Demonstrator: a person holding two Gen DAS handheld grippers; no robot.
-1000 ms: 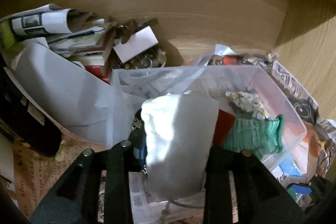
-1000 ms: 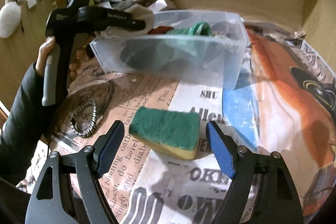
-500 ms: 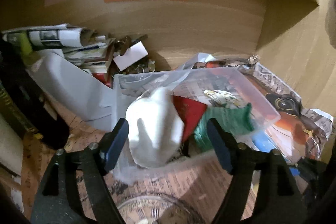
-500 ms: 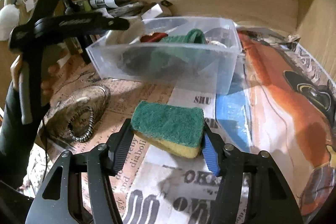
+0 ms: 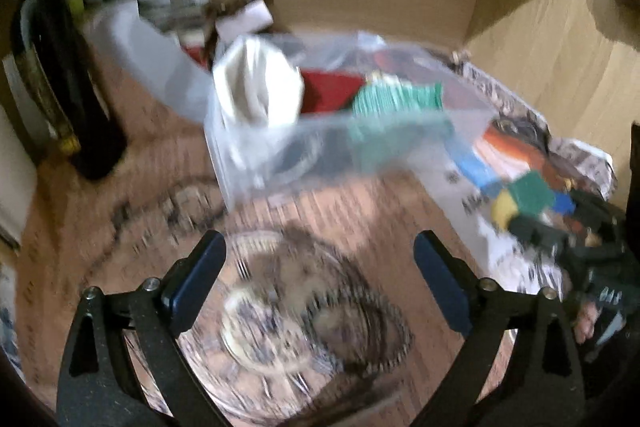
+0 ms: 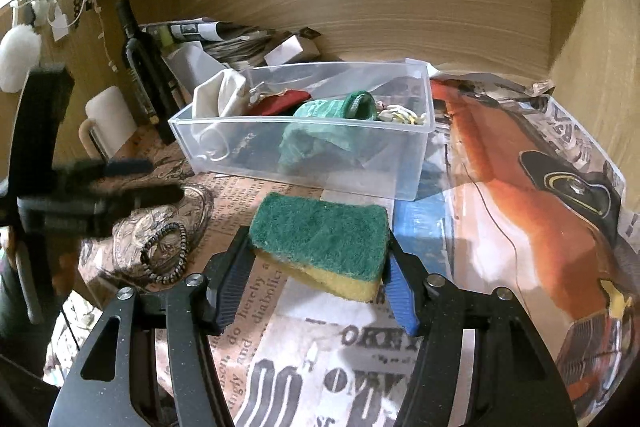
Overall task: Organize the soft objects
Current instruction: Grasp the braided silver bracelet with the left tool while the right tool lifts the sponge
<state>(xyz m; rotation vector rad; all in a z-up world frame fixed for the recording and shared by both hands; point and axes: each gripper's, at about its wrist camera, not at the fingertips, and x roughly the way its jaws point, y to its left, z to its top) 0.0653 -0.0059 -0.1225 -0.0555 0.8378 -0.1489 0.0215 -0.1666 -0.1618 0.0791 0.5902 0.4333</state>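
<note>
My right gripper (image 6: pixel 318 285) clamped on green-and-yellow sponge (image 6: pixel 320 241), lifted just before clear bin (image 6: pixel 304 163), my left gripper (image 5: pixel 318 281) jaws opening wide, nothing between, above glass dish (image 5: pixel 280 339), white cloth (image 5: pixel 256 87) in bin's left end

Newspaper-covered shelf floor (image 6: pixel 400 347)
I'm seeing a clear plastic bin (image 6: pixel 304 163), glass dish (image 6: pixel 160 227), dark bottle (image 6: pixel 140 67) and mug (image 6: pixel 108 115) resting on it.
</note>
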